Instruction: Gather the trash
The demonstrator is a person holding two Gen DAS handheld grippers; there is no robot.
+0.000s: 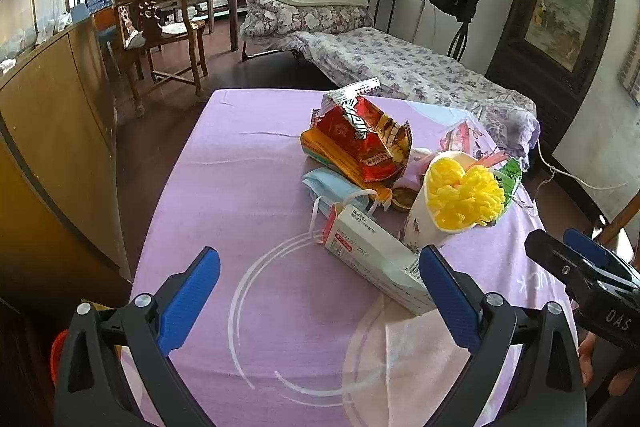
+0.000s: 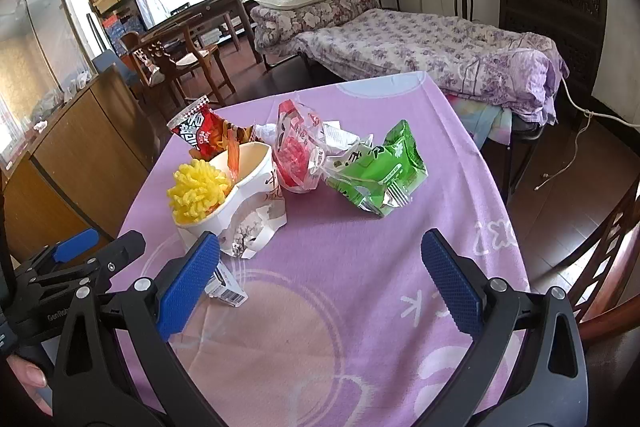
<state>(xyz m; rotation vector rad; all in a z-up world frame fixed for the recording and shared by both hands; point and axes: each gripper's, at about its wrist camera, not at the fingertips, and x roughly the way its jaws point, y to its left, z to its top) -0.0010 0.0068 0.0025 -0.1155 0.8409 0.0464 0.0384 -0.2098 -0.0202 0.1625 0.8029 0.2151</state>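
Note:
Trash lies heaped on a purple-clothed table [image 1: 248, 187]. A red snack bag [image 1: 368, 131] tops an orange box, with a blue face mask [image 1: 332, 189] and a white medicine box [image 1: 372, 251] in front. A crushed paper cup [image 1: 428, 223] holds a yellow pom-pom [image 1: 464, 195]. The right wrist view adds a clear red-printed wrapper [image 2: 298, 147] and a green wrapper [image 2: 380, 171] beside the cup [image 2: 248, 203]. My left gripper [image 1: 320, 291] is open, its right pad next to the medicine box. My right gripper [image 2: 320, 283] is open over bare cloth.
A low wooden cabinet [image 1: 52, 131] stands to the table's left. Behind the table are a floral-covered bed [image 1: 400, 67], a wooden chair [image 1: 160, 35] and a desk. A dark chair [image 2: 608, 239] stands at the table's right. A hand [image 2: 28, 383] grips the left tool.

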